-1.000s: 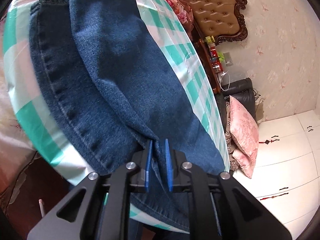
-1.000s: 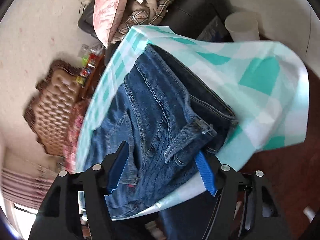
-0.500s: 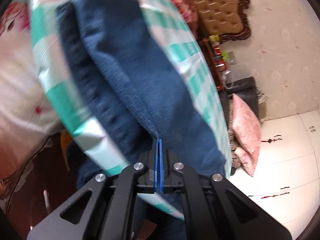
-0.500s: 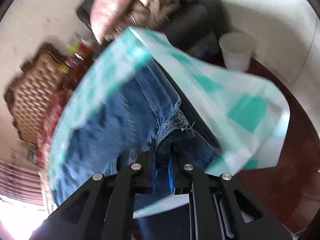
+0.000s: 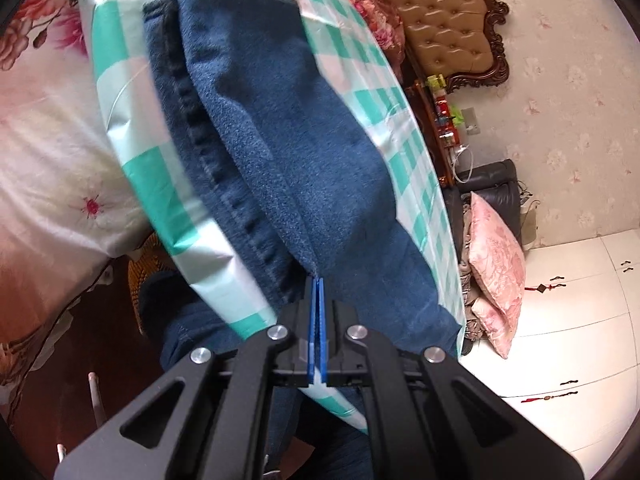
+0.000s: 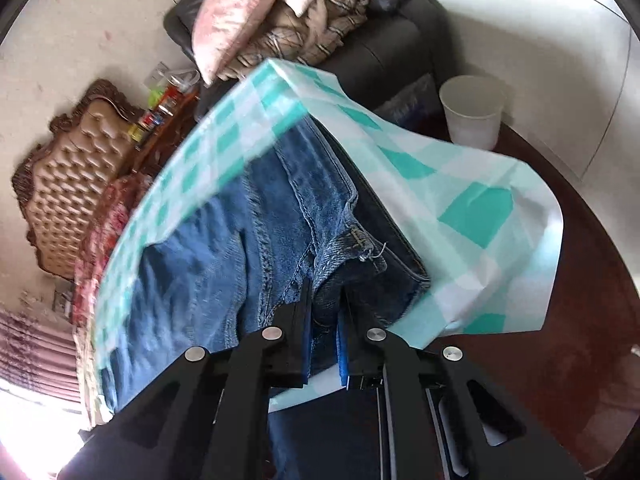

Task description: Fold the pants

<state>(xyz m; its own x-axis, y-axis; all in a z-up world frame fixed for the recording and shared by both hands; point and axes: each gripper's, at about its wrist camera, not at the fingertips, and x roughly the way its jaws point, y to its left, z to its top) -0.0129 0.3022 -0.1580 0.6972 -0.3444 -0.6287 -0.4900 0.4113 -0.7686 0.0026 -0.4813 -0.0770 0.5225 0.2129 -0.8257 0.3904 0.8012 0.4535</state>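
- The left gripper (image 5: pixel 318 286) has its two blue fingers (image 5: pixel 311 312) pressed tight together; a thin fold of the blue jeans (image 5: pixel 280 152) is pinched right at their tips; the fold rises up into a small ridge just ahead of the fingers.
- The jeans lie long and flat on a green and white checked cloth (image 5: pixel 120 92); they stretch away from the left fingers to the far hem; one dark seam runs along the side to the left of the fingers.
- The right gripper (image 6: pixel 325 300) has just been closing; its jaws now squeeze a thick bunch of the jeans (image 6: pixel 208 264) near the waistband (image 6: pixel 352 240) (the part with the belt loop); the denim fills the gap between the two blue fingers (image 6: pixel 342 344).
- In the right wrist view the cloth (image 6: pixel 472 208) hangs off the table edge to the right of the fingers; a white bucket (image 6: pixel 472 112) stands on the dark floor far ahead and to the right.
- A pink pillow (image 5: pixel 496 256) sits to the right of the left fingers, well apart from them; a brown padded headboard (image 5: pixel 436 20) is far ahead.
- A flowery blanket (image 5: pixel 44 152) is to the left of the left fingers, beside the cloth.
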